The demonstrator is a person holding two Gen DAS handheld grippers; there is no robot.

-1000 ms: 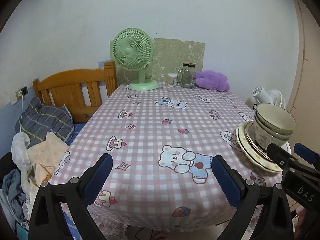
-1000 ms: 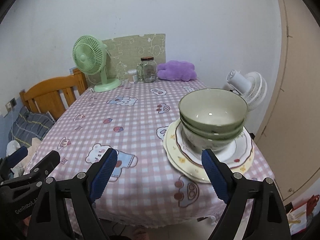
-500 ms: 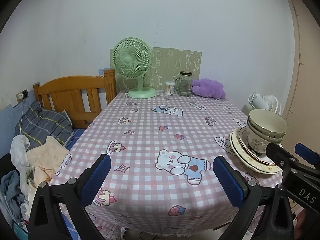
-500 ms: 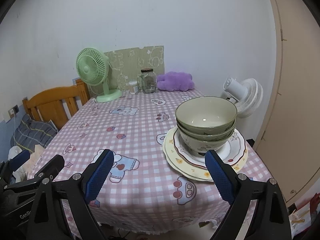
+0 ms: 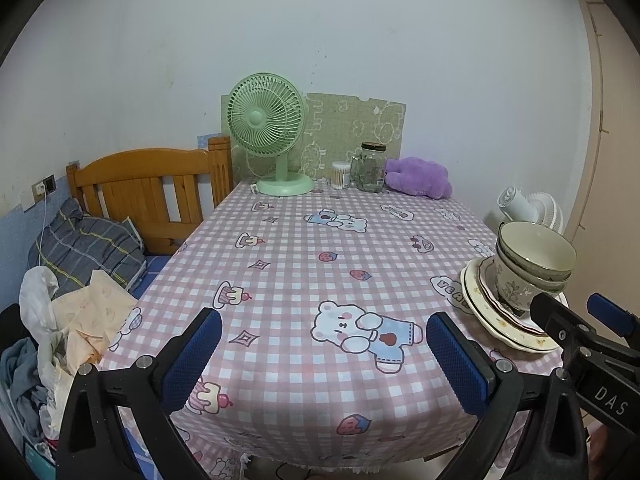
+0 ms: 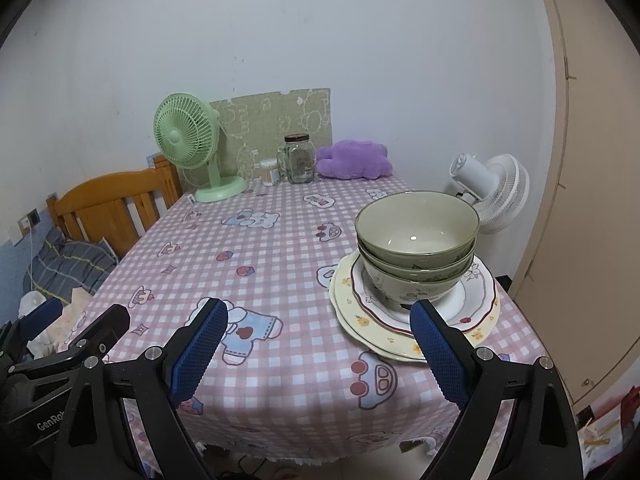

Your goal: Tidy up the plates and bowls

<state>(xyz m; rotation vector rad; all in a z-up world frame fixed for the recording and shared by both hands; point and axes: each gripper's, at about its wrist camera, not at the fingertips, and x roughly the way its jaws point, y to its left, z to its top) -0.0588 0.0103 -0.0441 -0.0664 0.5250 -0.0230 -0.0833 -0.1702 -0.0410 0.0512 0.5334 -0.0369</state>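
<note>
Three nested green floral bowls [image 6: 416, 248] sit on a stack of floral plates [image 6: 360, 320] near the table's right front edge. The bowls [image 5: 532, 264] and plates [image 5: 480, 304] also show at the right in the left wrist view. My right gripper [image 6: 320, 352] is open and empty, held off the table's front edge, its right pad [image 6: 436, 356] in line with the plates' near rim. My left gripper [image 5: 324, 360] is open and empty, off the front edge, left of the stack.
A pink checked cloth covers the table [image 5: 320, 248]. At its far end stand a green fan [image 5: 268, 140], a glass jar [image 5: 370, 168], a cotton swab box [image 5: 340, 176] and a purple plush [image 5: 420, 178]. A wooden bed frame [image 5: 152, 196] with clothes lies left; a white fan [image 6: 492, 196] stands right.
Both grippers have pulled back from the table and risen slightly, so the bowls and plates look farther off. Both stay open. Nothing on the table has moved.
</note>
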